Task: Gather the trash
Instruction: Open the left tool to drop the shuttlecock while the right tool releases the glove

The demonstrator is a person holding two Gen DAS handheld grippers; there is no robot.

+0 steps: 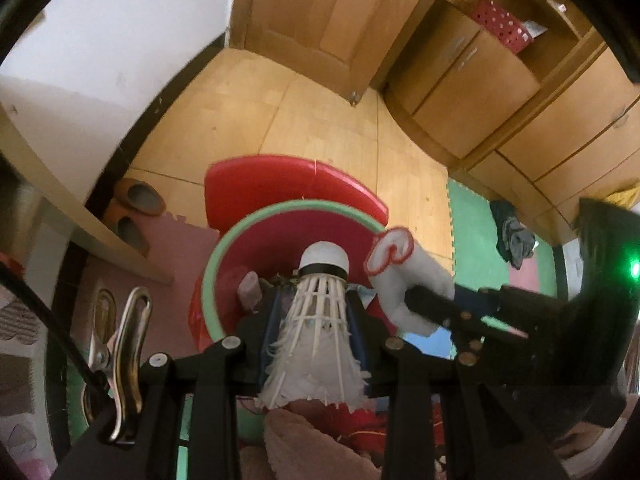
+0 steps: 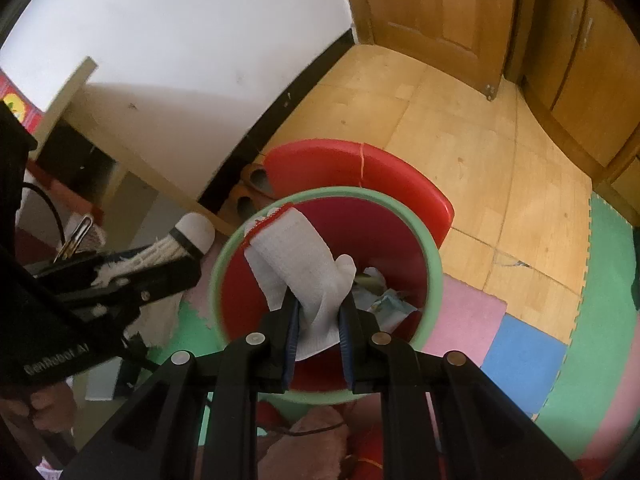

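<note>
Right now both grippers hang over a red bin with a green rim [image 2: 434, 264], and each one has a piece of trash.

The left gripper [image 1: 314, 320] has its jaws partly closed on a white shuttlecock [image 1: 318, 312]. It grips the feather skirt, and the round cork tip sticks out toward the bin. A shuttlecock is very light. The feathers are thin and can bend or snap, and some look frayed already, so a soft squeeze on the skirt is enough. The cork end is the hard part.

The right gripper [image 2: 318, 320] has its jaws close together on a white glove with a red cuff [image 2: 298, 268]. It pinches the glove low down, near the fingers, and the cuff end pokes up and away. The glove is soft, light and floppy. It will not break, and it can be held almost anywhere, but loose cloth can catch on the pads when the jaws let go.

Both grippers point steeply down at the bin. The glove is right over the open mouth, where some paper trash [image 2: 390, 306] already lies at the bottom. In the right wrist view the shuttlecock is out to the left, about over the bin's left rim, so it looks less sure to fall inside.

The bin stands on coloured foam mats [image 2: 524, 350] by the wooden floor [image 2: 480, 148].
</note>
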